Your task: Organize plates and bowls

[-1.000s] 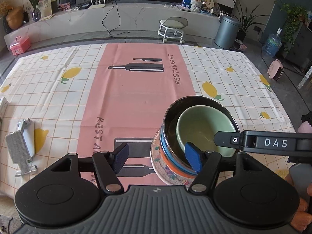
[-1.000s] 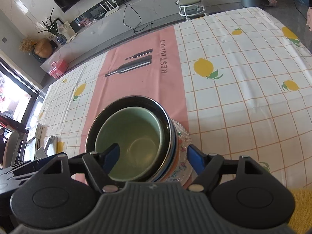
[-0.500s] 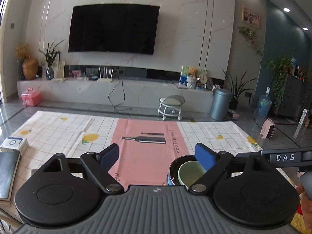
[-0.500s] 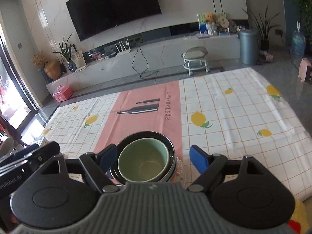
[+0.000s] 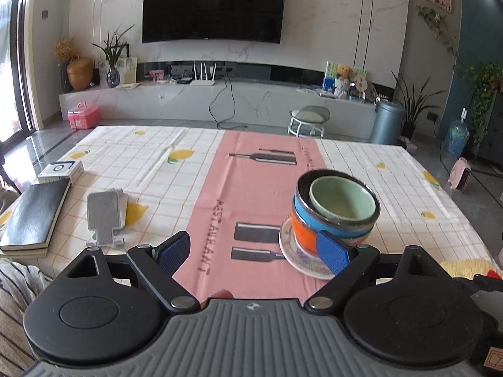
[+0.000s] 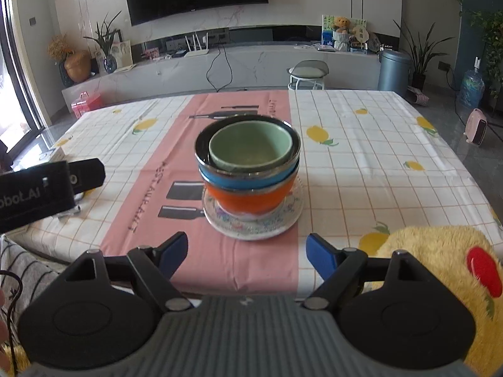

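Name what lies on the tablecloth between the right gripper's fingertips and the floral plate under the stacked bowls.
Nothing: in the right wrist view, only bare pink tablecloth lies between the open right gripper and the floral plate.

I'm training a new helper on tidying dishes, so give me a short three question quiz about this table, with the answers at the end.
1. True or false: the green bowl sits nested at the top of the stack.
2. What does the orange bowl rest on? A) the bare tablecloth B) the patterned plate C) a black book
3. Fill in: between the fingers of the right gripper there is ____.

Key
1. True. It sits inside the blue bowl, which sits in the orange one.
2. B.
3. Nothing. Its jaws stand open short of the stack; the left gripper is open too, and its jaws have just been opening.
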The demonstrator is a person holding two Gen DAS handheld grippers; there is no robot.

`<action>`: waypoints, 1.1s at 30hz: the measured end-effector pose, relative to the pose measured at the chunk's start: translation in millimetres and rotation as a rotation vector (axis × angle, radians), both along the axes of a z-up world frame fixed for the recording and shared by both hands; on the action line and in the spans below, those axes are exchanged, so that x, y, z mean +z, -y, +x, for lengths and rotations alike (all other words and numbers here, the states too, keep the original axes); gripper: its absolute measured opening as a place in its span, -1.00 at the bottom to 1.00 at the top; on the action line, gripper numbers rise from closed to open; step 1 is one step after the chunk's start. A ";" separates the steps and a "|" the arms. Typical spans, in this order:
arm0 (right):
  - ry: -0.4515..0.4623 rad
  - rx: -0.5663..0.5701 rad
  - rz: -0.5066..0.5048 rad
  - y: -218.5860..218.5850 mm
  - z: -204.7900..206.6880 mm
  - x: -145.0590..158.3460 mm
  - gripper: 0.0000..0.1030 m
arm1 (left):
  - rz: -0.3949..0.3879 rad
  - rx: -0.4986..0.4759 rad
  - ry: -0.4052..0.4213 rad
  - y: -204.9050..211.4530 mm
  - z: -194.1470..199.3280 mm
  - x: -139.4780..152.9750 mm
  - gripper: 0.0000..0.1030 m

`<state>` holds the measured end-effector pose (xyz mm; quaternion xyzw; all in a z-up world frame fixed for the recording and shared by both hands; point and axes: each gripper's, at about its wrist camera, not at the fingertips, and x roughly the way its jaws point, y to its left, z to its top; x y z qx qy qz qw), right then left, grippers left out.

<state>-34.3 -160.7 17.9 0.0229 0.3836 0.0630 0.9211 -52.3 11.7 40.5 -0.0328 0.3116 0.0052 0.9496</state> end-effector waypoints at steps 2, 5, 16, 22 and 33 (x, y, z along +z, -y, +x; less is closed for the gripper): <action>-0.007 0.013 -0.007 -1.4 -2.5 -5.6 0.58 | 0.028 0.005 -0.016 4.1 -1.2 -5.7 1.00; -0.009 0.006 -0.018 -0.3 -1.8 -8.8 0.58 | 0.061 -0.004 -0.028 10.3 -7.5 -14.3 1.00; -0.030 -0.012 -0.032 2.7 1.5 -21.2 0.58 | 0.046 -0.007 -0.067 13.2 -13.0 -29.1 1.00; -0.036 -0.013 -0.027 2.9 1.6 -23.3 0.58 | 0.044 -0.007 -0.070 13.8 -12.4 -28.6 1.00; -0.025 -0.014 -0.020 3.6 2.0 -21.9 0.58 | 0.048 -0.002 -0.053 13.7 -12.8 -26.6 1.00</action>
